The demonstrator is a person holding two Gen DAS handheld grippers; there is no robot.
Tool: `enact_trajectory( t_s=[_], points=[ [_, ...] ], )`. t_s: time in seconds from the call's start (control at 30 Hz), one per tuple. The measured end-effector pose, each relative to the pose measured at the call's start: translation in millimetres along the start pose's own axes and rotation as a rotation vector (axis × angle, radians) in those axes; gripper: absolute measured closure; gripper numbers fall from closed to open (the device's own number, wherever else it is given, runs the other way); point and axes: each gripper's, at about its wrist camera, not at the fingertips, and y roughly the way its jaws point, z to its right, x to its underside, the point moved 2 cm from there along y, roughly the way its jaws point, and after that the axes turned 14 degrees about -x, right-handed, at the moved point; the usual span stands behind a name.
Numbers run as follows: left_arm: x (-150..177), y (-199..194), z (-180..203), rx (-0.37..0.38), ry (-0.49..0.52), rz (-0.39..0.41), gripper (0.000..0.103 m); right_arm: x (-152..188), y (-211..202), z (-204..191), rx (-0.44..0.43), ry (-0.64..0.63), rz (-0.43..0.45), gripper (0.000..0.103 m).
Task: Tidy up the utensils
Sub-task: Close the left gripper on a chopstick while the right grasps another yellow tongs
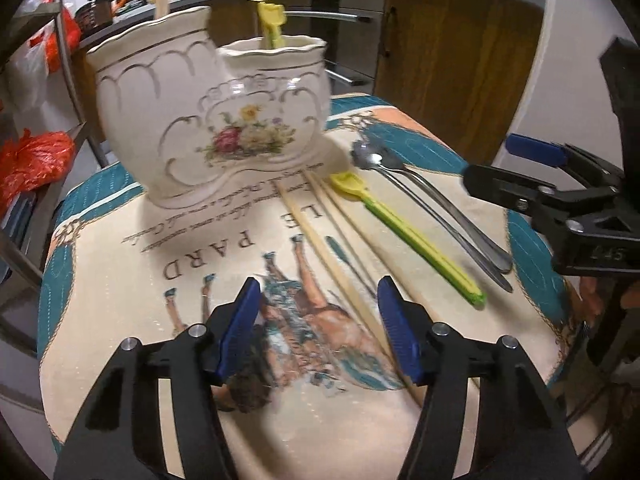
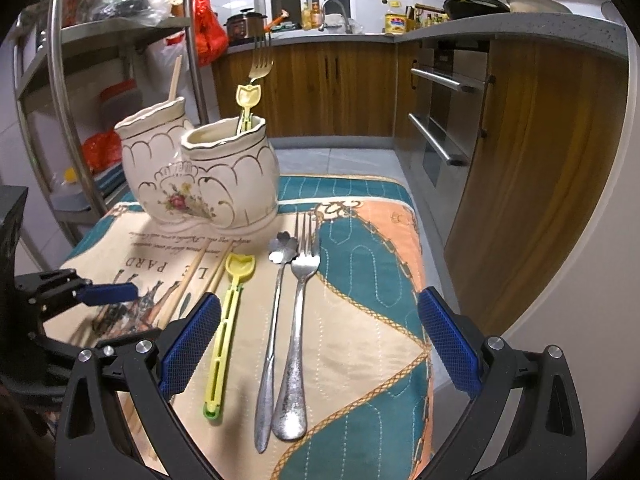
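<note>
Utensils on mat, before holder

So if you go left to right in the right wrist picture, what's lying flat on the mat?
Chopsticks → yellow-green plastic utensil → flower-headed spoon → silver fork.

A printed quilted cloth in teal, peach and cream covers the counter. On it stand a white twin-pot ceramic holder, and lie wooden chopsticks, a yellow plastic scoop, a steel flower-shaped spoon and a steel fork.
</note>
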Motion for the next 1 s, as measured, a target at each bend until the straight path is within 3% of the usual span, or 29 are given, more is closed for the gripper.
enact_trajectory(
  t_s=[0.2, 0.3, 0.4, 0.47, 0.57, 0.67, 0.87, 1.0],
  points=[
    [-1, 0, 0, 0.013, -0.021, -0.008, 0.051, -1, 5, -8, -0.027, -0.012, -0.031, 0.009],
    [1, 1, -1, 0.005, -0.014, -0.015, 0.053, 0, 11, -15, -0.041, -0.022, -0.057, 0.015],
    [1, -1, 1, 0.015, -0.003, -0.013, 0.061, 1, 19, -20, -0.058, -0.030, -0.092, 0.022],
    [1, -3, 2, 0.025, 0.005, -0.012, 0.074, 2, 23, -23, -0.074, -0.026, -0.109, 0.030],
    [1, -4, 4, 0.031, 0.025, -0.013, 0.086, 1, 28, -26, -0.106, -0.019, -0.129, 0.038],
    [0, -4, 4, 0.034, 0.042, -0.014, 0.091, -1, 33, -31, -0.131, -0.022, -0.146, 0.047],
    [2, -6, -2, 0.031, 0.055, -0.023, 0.093, 3, 47, -36, -0.164, -0.018, -0.205, 0.068],
    [2, -6, -3, 0.022, 0.075, -0.027, 0.093, 5, 53, -34, -0.164, -0.009, -0.225, 0.077]
  ],
)
